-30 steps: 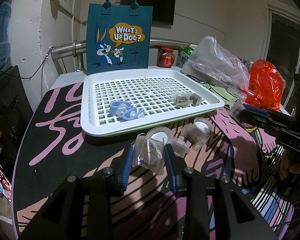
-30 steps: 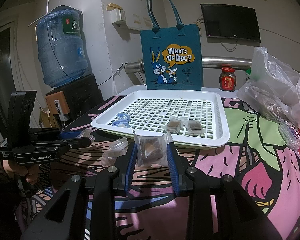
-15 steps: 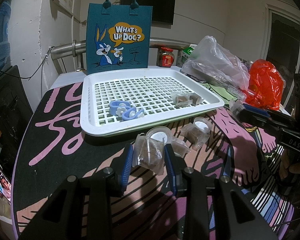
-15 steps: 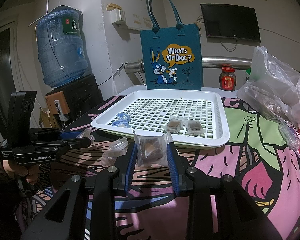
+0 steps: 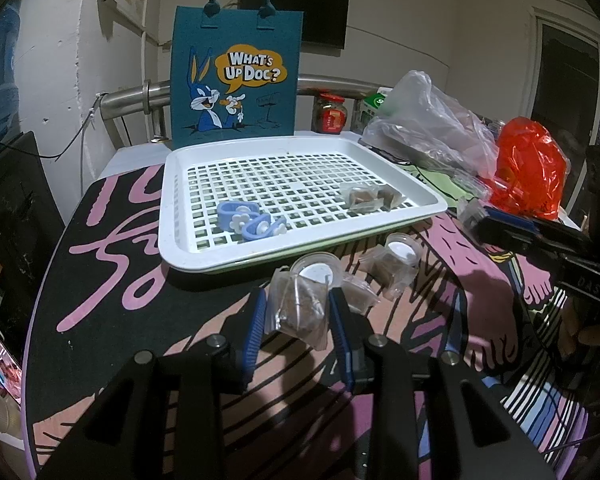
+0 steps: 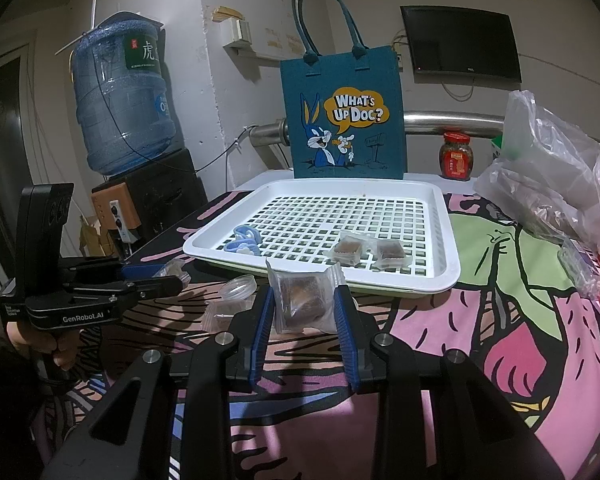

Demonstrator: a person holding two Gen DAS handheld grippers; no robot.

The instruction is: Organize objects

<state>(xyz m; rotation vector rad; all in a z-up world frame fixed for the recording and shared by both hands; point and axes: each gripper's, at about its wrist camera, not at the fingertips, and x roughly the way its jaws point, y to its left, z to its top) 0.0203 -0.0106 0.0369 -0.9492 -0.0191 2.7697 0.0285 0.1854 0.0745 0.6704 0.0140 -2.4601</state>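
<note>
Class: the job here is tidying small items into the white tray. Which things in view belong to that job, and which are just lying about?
Belong to the job:
white tray
wrapped snacks in the tray
blue clips
wrapped snack in each claw
small cups

Just lying about:
blue tote bag
red jar
clear plastic bag
water bottle

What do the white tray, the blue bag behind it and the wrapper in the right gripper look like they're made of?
White tray: likely moulded plastic, smooth and slightly glossy, with a grid of square holes. Blue bag: looks like felt, matte and stiff enough to stand upright, with a printed cartoon. Wrapper in the right gripper: thin clear plastic film, crinkled, with a brown block showing through.
</note>
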